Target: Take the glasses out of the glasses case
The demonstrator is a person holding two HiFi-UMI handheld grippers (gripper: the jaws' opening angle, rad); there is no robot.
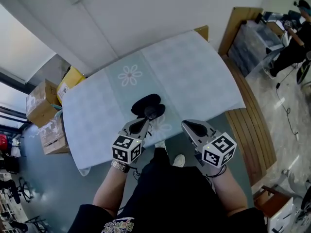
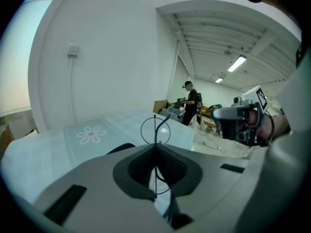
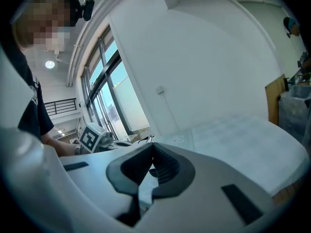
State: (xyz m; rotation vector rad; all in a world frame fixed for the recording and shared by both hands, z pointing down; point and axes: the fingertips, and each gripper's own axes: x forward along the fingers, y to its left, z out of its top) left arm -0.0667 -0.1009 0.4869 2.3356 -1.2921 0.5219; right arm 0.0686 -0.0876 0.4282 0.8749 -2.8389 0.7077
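Note:
The black glasses case (image 1: 146, 104) lies open on the pale blue tablecloth (image 1: 194, 76), near the table's front edge. My left gripper (image 1: 144, 122) sits just in front of the case, shut on a pair of thin wire glasses (image 2: 156, 129). One round lens stands above the jaw tips and the wire runs down between them. The left gripper (image 2: 155, 148) is raised a little over the cloth. My right gripper (image 1: 190, 126) hovers to the right of the case at the table edge. Its jaws are shut with nothing in them, as the right gripper view (image 3: 152, 147) also shows.
Cardboard boxes (image 1: 42, 102) and a yellow box (image 1: 71, 78) stand on the floor left of the table. A wooden bench (image 1: 253, 125) runs along the right side, with a plastic bin (image 1: 252, 41) beyond it. A person (image 2: 192, 105) stands far behind the table.

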